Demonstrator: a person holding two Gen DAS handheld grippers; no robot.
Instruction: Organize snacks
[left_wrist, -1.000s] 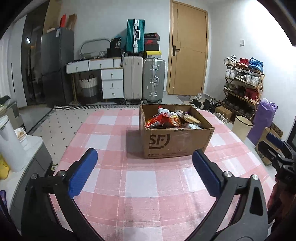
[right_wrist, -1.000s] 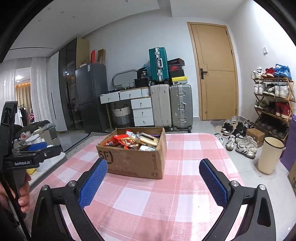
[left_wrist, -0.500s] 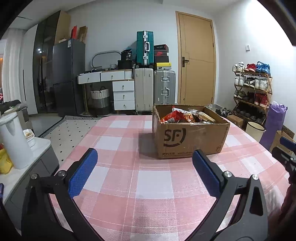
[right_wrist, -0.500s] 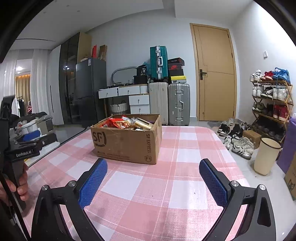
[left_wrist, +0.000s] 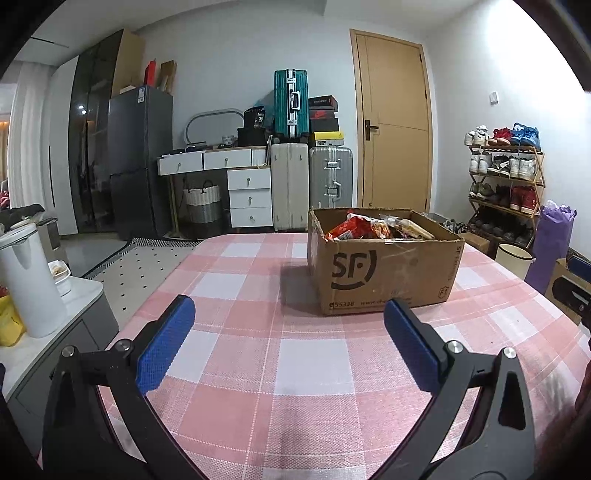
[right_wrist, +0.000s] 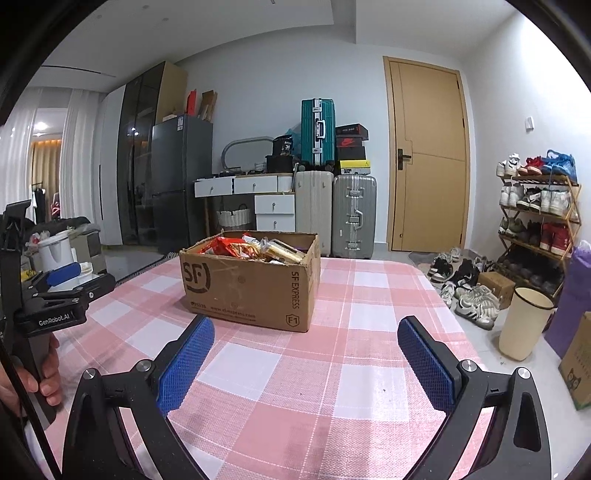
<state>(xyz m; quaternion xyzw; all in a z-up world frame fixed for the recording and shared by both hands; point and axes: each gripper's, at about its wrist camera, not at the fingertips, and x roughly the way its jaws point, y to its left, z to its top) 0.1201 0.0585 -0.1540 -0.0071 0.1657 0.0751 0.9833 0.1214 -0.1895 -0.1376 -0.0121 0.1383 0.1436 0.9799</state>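
A brown cardboard box (left_wrist: 384, 271) marked SF stands on the pink checked tablecloth (left_wrist: 310, 362), filled with snack packets (left_wrist: 354, 228), red and gold ones on top. My left gripper (left_wrist: 288, 347) is open and empty, low over the cloth in front of the box. My right gripper (right_wrist: 306, 363) is open and empty, also in front of the box (right_wrist: 251, 280), whose snacks (right_wrist: 258, 248) show over the rim. The left gripper's body shows in the right wrist view (right_wrist: 55, 295), held in a hand.
A white kettle (left_wrist: 27, 280) stands on a side counter left of the table. Suitcases (left_wrist: 310, 184), drawers and a fridge line the far wall. A shoe rack (right_wrist: 535, 221), loose shoes and a cream bin (right_wrist: 524, 323) stand on the floor right of the table.
Both grippers have dropped lower toward the table, so the box is now seen more from the side. Both stay open and empty.
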